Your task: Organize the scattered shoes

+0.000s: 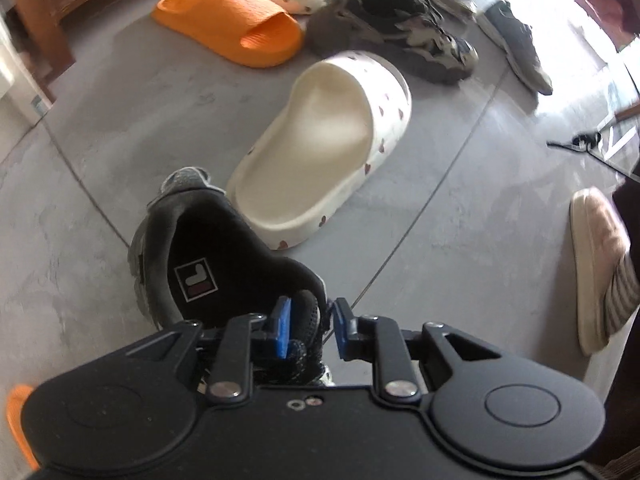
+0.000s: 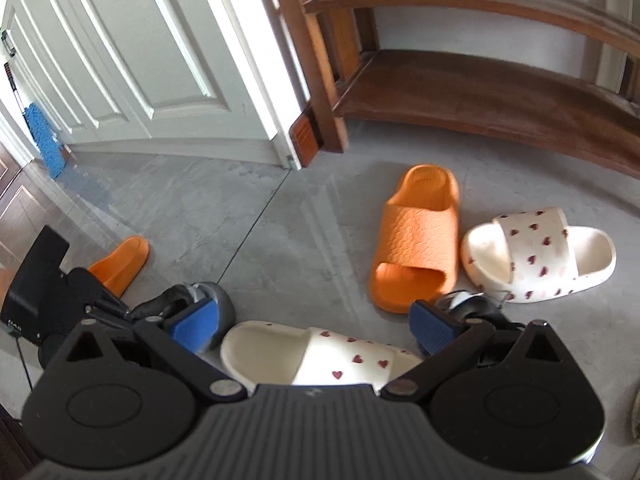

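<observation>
My left gripper (image 1: 310, 328) is shut on the padded collar of a black and grey sneaker (image 1: 208, 264), which hangs just above the grey floor. A white slide with red hearts (image 1: 320, 152) lies right beyond it. In the right wrist view my right gripper (image 2: 314, 328) stands wide open over that same white slide (image 2: 320, 352), its blue pads (image 2: 196, 324) on either side and apart from it. The held sneaker (image 2: 216, 300) shows at the left. An orange slide (image 2: 416, 240) and a second heart slide (image 2: 536, 256) lie ahead.
A wooden shoe rack (image 2: 480, 92) stands against the wall beside a white door (image 2: 140, 60). A camouflage sneaker (image 1: 400, 28) and a grey sneaker (image 1: 516, 44) lie farther off. Another orange slide (image 2: 120, 264) sits at the left. A person's slippered foot (image 1: 596, 264) is at the right.
</observation>
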Tool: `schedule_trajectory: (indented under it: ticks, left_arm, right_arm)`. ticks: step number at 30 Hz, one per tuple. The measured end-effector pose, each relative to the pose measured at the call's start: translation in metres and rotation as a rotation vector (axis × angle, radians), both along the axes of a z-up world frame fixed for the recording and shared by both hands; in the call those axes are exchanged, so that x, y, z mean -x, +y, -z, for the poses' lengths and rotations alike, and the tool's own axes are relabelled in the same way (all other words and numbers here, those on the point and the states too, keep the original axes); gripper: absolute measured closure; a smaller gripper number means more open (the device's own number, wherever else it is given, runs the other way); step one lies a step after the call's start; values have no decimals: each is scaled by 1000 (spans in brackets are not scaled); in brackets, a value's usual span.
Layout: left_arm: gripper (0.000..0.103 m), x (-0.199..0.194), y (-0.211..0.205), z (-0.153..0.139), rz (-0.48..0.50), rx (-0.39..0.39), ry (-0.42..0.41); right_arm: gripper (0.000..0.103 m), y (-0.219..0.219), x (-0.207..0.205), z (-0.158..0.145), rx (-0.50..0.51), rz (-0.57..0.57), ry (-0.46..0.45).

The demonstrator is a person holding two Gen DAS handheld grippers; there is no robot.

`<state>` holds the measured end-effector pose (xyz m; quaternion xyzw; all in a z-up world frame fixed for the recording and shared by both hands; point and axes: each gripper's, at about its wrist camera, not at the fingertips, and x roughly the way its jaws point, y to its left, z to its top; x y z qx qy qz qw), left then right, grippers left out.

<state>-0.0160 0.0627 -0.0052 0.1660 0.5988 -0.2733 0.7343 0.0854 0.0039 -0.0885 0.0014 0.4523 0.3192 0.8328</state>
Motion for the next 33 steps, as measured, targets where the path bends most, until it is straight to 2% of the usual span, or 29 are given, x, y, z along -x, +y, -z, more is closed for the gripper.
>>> schedule_trajectory:
  ticks: [1, 3, 5, 8, 9, 10, 11, 12, 14, 15, 19, 20, 21, 22, 26, 30, 32, 33]
  left_arm:
    - [69, 0, -1, -3, -1, -32, -27]
    - [66, -2, 0, -14, -10, -93, -67]
    - [52, -3, -3, -29, -13, -85, -117]
    - [45, -4, -21, -47, -17, 31, -178]
    - [45, -7, -31, -48, -14, 111, -188]
    - [44, -11, -44, -44, -14, 179, -197]
    - [44, -13, -48, -40, -11, 200, -197]
    - [44, -21, -61, -25, -18, 249, -191]
    - [47, -32, -71, -3, -59, 288, -161]
    - [47, -46, -75, 19, -115, 357, -110]
    - [53, -70, -80, 54, -205, 469, -81]
    - [63, -73, -80, 58, -212, 491, -74]
    - [71, -80, -81, 67, -216, 552, -58]
    - [85, -84, -82, 70, -207, 579, -53]
    - [91, -81, -93, 67, -89, 591, -85]
    - [92, -53, -119, 49, 169, 505, -116]
    - [92, -36, -136, 38, 326, 468, -106]
    - [91, -31, -140, 35, 371, 462, -102]
  right_arm:
    - [0, -5, -1, -2, -1, 14, -8]
    - [0, -14, -4, -5, -10, 50, -22]
    - [0, -23, -8, -7, -34, 86, -20]
    - [0, -34, -16, -6, -58, 138, -15]
    - [0, -38, -18, -6, -66, 152, -10]
    - [0, -41, -21, -6, -74, 166, -5]
    - [0, -43, -22, -5, -80, 176, 4]
    - [0, -44, -22, -5, -83, 178, 9]
    - [0, -45, -22, -5, -77, 176, 10]
    - [0, -45, -20, -6, -69, 173, 7]
    - [0, -50, -14, -7, -41, 166, -3]
    - [0, -52, -13, -7, -36, 169, 0]
    - [0, -57, -12, -6, -33, 178, 10]
    - [0, -64, -10, -2, -34, 189, 22]
    - [0, -82, -7, 2, -24, 224, 30]
    - [0, -99, -5, 7, -26, 261, 29]
    - [0, -108, -4, 9, -27, 279, 29]
    - [0, -112, -4, 10, -28, 289, 29]
